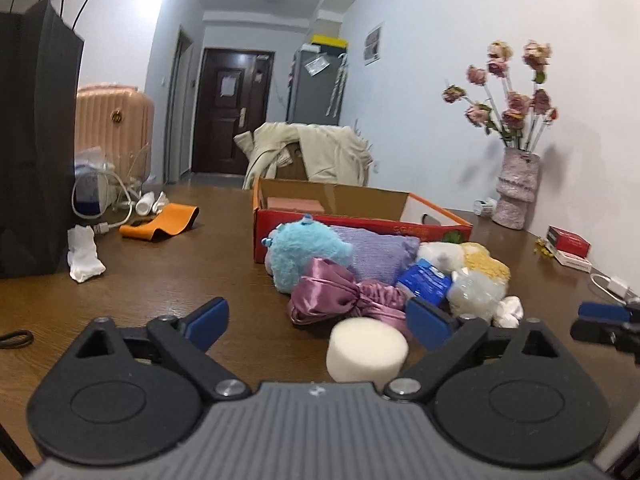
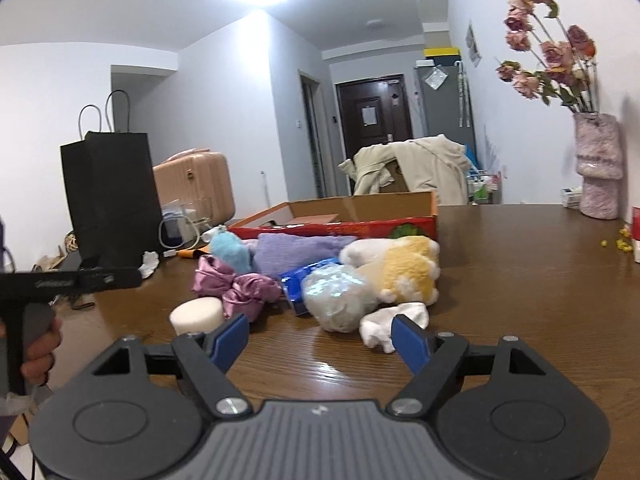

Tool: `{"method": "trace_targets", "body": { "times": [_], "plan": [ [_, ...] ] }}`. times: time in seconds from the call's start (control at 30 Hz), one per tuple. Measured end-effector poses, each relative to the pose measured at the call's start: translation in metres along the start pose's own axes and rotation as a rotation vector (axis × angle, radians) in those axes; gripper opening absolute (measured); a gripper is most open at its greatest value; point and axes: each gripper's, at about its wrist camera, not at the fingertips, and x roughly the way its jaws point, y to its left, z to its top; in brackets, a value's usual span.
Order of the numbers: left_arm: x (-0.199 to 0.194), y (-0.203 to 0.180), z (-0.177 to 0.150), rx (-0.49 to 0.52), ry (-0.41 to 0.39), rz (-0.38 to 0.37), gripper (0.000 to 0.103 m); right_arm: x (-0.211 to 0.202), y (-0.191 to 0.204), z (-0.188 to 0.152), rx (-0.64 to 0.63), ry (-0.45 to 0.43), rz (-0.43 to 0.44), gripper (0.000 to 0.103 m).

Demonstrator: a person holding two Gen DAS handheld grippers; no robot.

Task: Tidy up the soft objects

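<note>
A black paper bag [image 1: 36,144] is standing far left of the gripper on the brown table [image 1: 180,280], a pink suitcase [image 1: 116,120] sitting behind it. Far to the right, a vase of dried roses [image 1: 516,184] is standing against the wall. Straight ahead, a beige coat [image 1: 312,152] is hanging before a dark door [image 1: 232,112].

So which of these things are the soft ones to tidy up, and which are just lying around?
For the job:
- white sponge
- pink satin bow
- blue fluffy toy
- purple cloth
- yellow and white plush
- white sock
- red cardboard box, probably where they go

Just lying about:
- black paper bag
- vase of dried flowers
- orange strap
- pink suitcase
</note>
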Motion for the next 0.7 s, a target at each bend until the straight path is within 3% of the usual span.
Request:
{"method": "trace_targets", "body": {
  "times": [0.17, 0.37, 0.47, 0.57, 0.7],
  "plan": [
    [0.007, -0.003, 0.005, -0.013, -0.005, -0.024, 0.090, 0.009, 0.001, 0.002, 0.003, 0.004, -0.006, 0.077],
    [0.040, -0.038, 0.036, 0.078, -0.003, -0.180, 0.081, 0.028, -0.017, 0.025, -0.011, 0.009, -0.082, 0.071],
    [0.075, -0.059, 0.053, 0.109, 0.056, -0.245, 0.077, 0.053, -0.029, 0.040, -0.046, 0.017, -0.126, 0.070],
    [0.117, -0.078, 0.065, 0.142, 0.146, -0.253, 0.068, 0.085, -0.042, 0.052, -0.064, 0.053, -0.161, 0.067],
    [0.172, -0.101, 0.073, 0.174, 0.256, -0.270, 0.063, 0.126, -0.059, 0.059, -0.058, 0.134, -0.162, 0.063]
  ]
}}
